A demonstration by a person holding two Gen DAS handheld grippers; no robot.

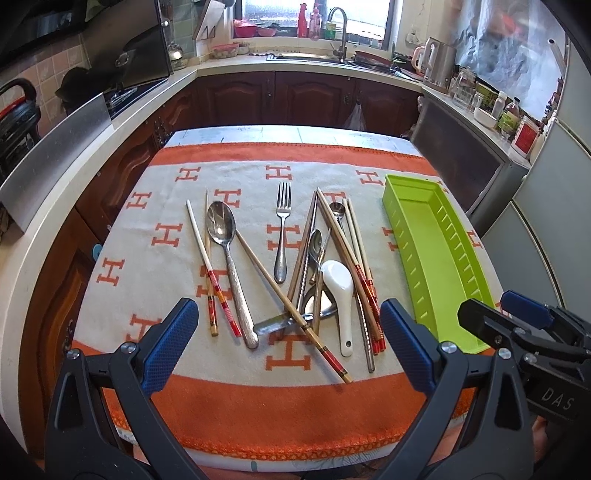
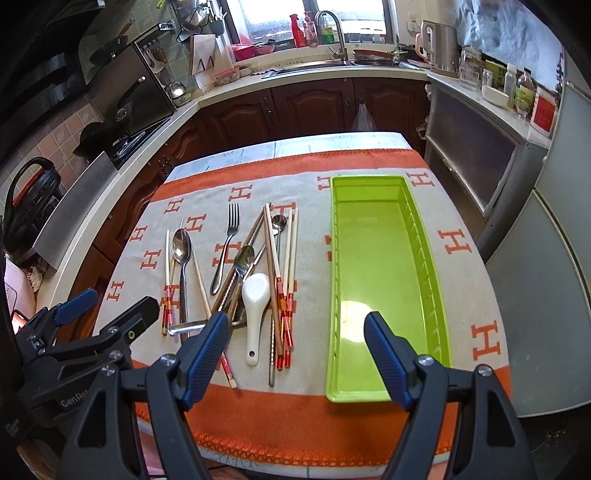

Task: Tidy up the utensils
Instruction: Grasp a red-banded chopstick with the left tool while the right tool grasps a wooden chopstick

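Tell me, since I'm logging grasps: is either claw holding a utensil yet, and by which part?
Nothing is held. The left claw and right claw are both open, hovering above the orange-and-cream cloth.

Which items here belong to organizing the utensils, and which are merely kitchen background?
Job items: fork, large metal spoon, white ceramic spoon, chopsticks, green tray.

Background: kettle, tap, red spray bottle.

From the left wrist we look forward and down over the near table edge, facing the utensil pile (image 1: 295,273); the right wrist view sits further right, over the green tray (image 2: 384,280); both share cloth (image 1: 155,266), pile, tray, kitchen counter (image 2: 332,74).
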